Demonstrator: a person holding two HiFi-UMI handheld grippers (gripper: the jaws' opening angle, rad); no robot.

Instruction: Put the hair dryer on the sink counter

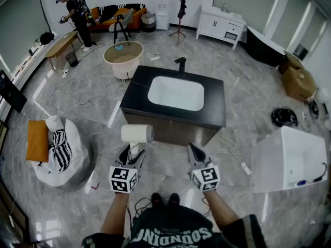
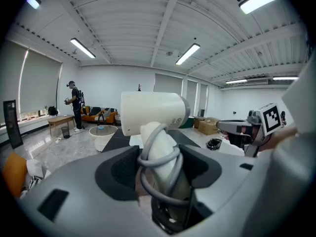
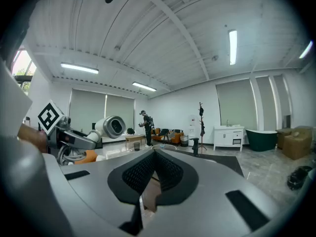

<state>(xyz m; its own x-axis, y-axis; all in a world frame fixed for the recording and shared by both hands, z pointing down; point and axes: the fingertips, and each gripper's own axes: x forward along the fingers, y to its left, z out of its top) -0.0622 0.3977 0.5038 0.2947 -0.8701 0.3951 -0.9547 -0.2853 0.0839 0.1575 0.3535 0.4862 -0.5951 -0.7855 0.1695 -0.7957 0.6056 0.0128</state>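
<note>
A white hair dryer [image 1: 137, 133] is held upright in front of the sink counter [image 1: 214, 105], a black top with a white basin and a black faucet [image 1: 180, 63]. My left gripper [image 1: 132, 156] is shut on the dryer's handle, which has its grey cord wound round it. In the left gripper view the barrel [image 2: 153, 112] stands above the jaws, and the left gripper [image 2: 160, 169] clamps the wrapped handle. My right gripper [image 1: 195, 151] hangs beside it, shut and empty. The right gripper view shows the right gripper [image 3: 154, 174] with jaws together, the dryer [image 3: 111, 126] to its left.
A person [image 1: 77, 15] stands far back left by an orange sofa. A round beige tub [image 1: 123, 57] sits behind the counter's left corner. A beanbag with an orange cushion [image 1: 37, 141] lies left, a white bin [image 1: 289, 159] right. Cables [image 1: 232, 154] trail over the floor.
</note>
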